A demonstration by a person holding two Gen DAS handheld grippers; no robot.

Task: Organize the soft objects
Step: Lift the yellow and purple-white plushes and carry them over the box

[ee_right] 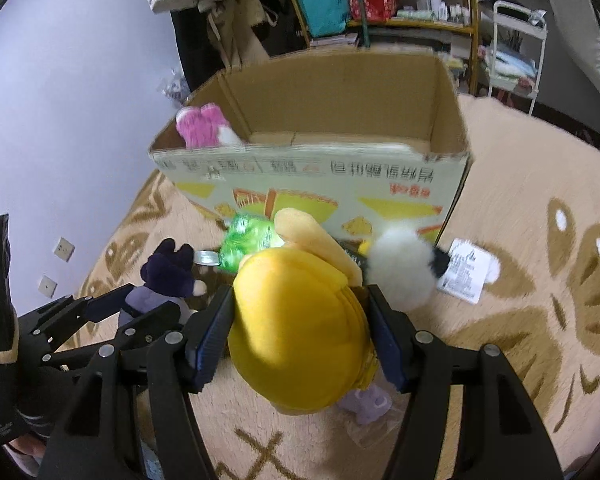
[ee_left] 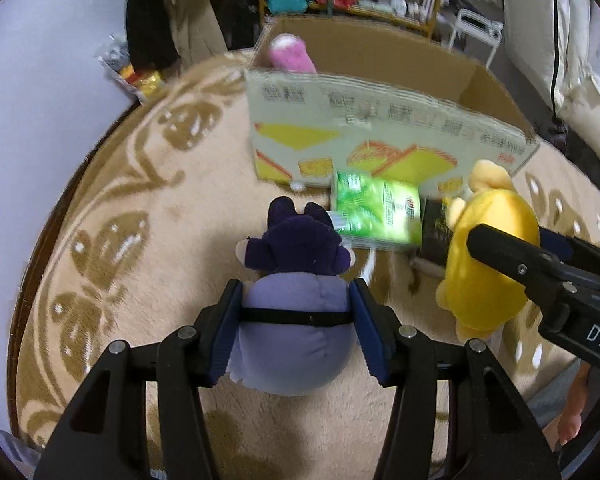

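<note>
My left gripper [ee_left: 296, 312] is shut on a purple plush toy [ee_left: 296, 320] with a dark purple head, held just above the rug. My right gripper [ee_right: 300, 328] is shut on a yellow plush toy [ee_right: 300, 328]; its blue pads press both sides. In the left wrist view the yellow plush toy [ee_left: 488, 256] and the right gripper [ee_left: 512, 252] sit at the right. In the right wrist view the purple plush toy [ee_right: 168, 276] and left gripper [ee_right: 140, 308] are at the left. An open cardboard box [ee_left: 380, 120] [ee_right: 320, 168] stands ahead, with a pink plush [ee_left: 290, 54] [ee_right: 204, 126] in its left corner.
A green packet [ee_left: 376, 208] [ee_right: 246, 240] and a dark box [ee_left: 436, 228] lie before the carton. A white fluffy toy [ee_right: 400, 268], a paper label [ee_right: 466, 270] and a small lilac toy [ee_right: 368, 402] rest on the patterned beige rug [ee_left: 160, 208]. Shelves [ee_right: 380, 4] and hanging clothes stand behind.
</note>
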